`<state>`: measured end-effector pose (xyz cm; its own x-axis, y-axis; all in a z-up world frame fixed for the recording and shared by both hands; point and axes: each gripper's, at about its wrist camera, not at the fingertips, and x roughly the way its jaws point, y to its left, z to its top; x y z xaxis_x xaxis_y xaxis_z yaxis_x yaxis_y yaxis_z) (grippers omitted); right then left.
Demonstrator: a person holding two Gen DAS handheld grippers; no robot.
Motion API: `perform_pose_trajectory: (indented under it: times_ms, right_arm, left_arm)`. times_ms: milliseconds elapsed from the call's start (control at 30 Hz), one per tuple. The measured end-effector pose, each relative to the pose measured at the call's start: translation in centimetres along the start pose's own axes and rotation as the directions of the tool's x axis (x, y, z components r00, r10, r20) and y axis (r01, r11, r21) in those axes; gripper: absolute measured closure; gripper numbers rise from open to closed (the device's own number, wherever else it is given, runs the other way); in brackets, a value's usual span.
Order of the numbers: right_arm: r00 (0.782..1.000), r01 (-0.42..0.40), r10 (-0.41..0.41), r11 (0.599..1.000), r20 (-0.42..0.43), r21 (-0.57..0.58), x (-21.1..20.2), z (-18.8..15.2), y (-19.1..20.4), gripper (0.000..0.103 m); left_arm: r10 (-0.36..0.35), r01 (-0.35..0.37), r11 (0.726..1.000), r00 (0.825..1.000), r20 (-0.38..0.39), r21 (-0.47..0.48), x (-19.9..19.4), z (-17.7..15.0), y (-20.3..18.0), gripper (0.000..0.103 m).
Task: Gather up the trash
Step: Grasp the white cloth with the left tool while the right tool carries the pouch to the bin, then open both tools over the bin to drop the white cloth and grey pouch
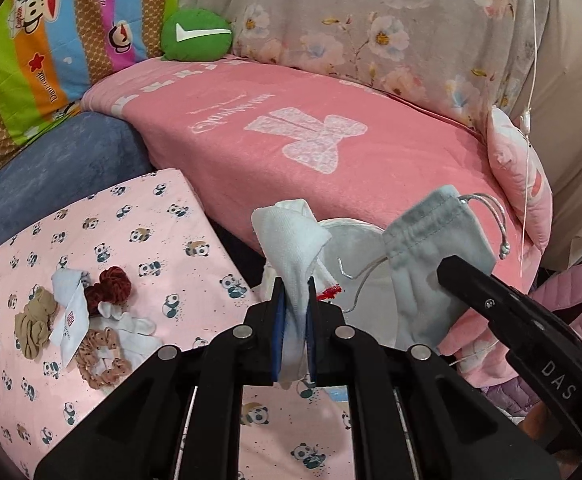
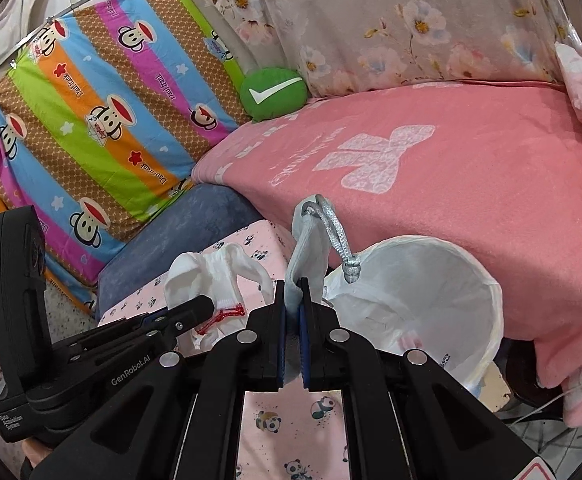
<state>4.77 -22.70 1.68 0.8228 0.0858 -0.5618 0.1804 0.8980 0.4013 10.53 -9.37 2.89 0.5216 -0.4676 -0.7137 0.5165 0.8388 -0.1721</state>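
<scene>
Left wrist view: my left gripper (image 1: 294,292) has its jaws clenched on a white sock (image 1: 291,240), which stands up just above them. Right of them, the grey pouch (image 1: 431,248) hangs over the white bin (image 1: 355,236).

Right wrist view: my right gripper (image 2: 293,300) jaws are clamped on that grey pouch (image 2: 311,240); the bin (image 2: 419,292) sits open just right of them, the sock (image 2: 215,268) left.

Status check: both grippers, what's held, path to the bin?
Left gripper shut on white sock. Right gripper shut on grey drawstring pouch. White-lined bin open just ahead; nothing blocking it.
</scene>
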Motion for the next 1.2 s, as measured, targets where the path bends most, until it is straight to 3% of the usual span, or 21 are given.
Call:
perform_pose_trajectory:
  times_ms: [467,1100,1133,1167,1200]
  right_arm:
    - [0.998,0.049,-0.051,0.998,0.039,0.040,-2.3,1.8,-4.8,0.096]
    - [0.997,0.077,-0.078,0.996,0.011,0.037,-0.1,2.2,-5.9,0.096]
    - [0.997,0.079,-0.079,0.996,0.010,0.036,0.0,2.2,-5.9,0.095]
    - [0.996,0.088,-0.089,0.995,0.014,0.037,0.1,2.3,-5.9,0.091]
    - [0.995,0.094,-0.094,0.995,0.018,0.036,0.2,2.3,-5.9,0.090]
  left_arm:
    - [-0.020,0.023,0.997,0.999,-0.032,0.073,1.7,0.4,-4.8,0.094]
    - [-0.042,0.049,0.995,0.996,-0.081,0.091,4.4,0.7,-6.0,0.091]
    - [-0.035,0.042,0.996,0.996,-0.083,0.082,4.6,0.8,-5.8,0.082]
    - [-0.023,0.029,0.997,0.997,-0.080,0.075,4.7,0.8,-5.7,0.064]
    - [-0.012,0.016,0.997,0.998,-0.070,0.070,4.6,0.8,-5.5,0.054]
